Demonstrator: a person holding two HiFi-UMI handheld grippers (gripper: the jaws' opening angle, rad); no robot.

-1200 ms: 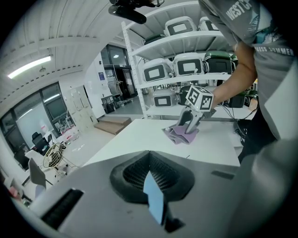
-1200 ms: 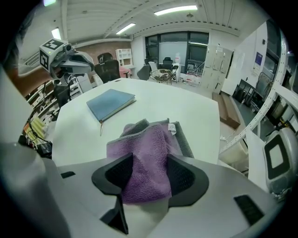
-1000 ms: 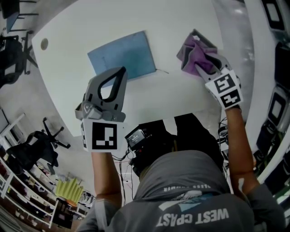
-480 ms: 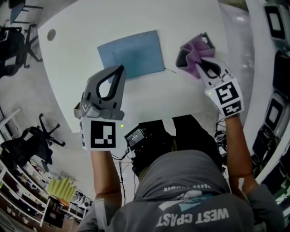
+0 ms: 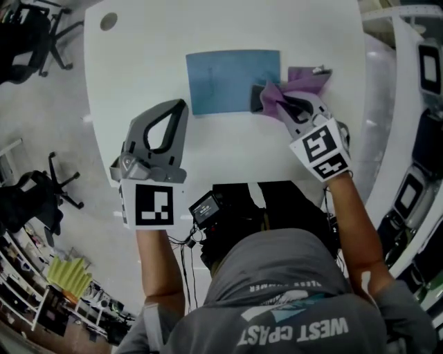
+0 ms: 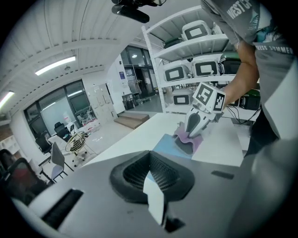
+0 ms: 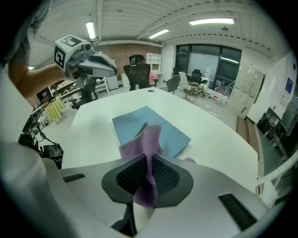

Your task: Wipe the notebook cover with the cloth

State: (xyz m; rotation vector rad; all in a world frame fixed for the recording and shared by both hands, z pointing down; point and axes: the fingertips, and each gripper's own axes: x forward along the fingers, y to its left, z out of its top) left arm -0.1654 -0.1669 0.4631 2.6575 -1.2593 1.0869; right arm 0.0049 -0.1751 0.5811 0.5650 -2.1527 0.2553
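Note:
A blue notebook (image 5: 225, 79) lies flat on the white table (image 5: 138, 55). My right gripper (image 5: 273, 104) is shut on a purple cloth (image 5: 294, 86), which drapes over the notebook's right edge. In the right gripper view the cloth (image 7: 148, 144) stands up pinched between the pads, with the notebook (image 7: 135, 123) just beyond it. My left gripper (image 5: 176, 107) hovers shut and empty over the table's near side, left of the notebook. The left gripper view shows the right gripper (image 6: 193, 128) with the cloth (image 6: 186, 139) at the notebook (image 6: 163, 143).
A round cable hole (image 5: 108, 21) sits at the table's far left corner. Office chairs (image 5: 34, 193) stand on the floor to the left. Shelves with white boxes (image 5: 426, 69) line the right side. A black device (image 5: 208, 207) hangs at the person's chest.
The right gripper has shut on the purple cloth and carried it left, from the bare table onto the notebook's right edge. The left gripper has stayed about where it was.

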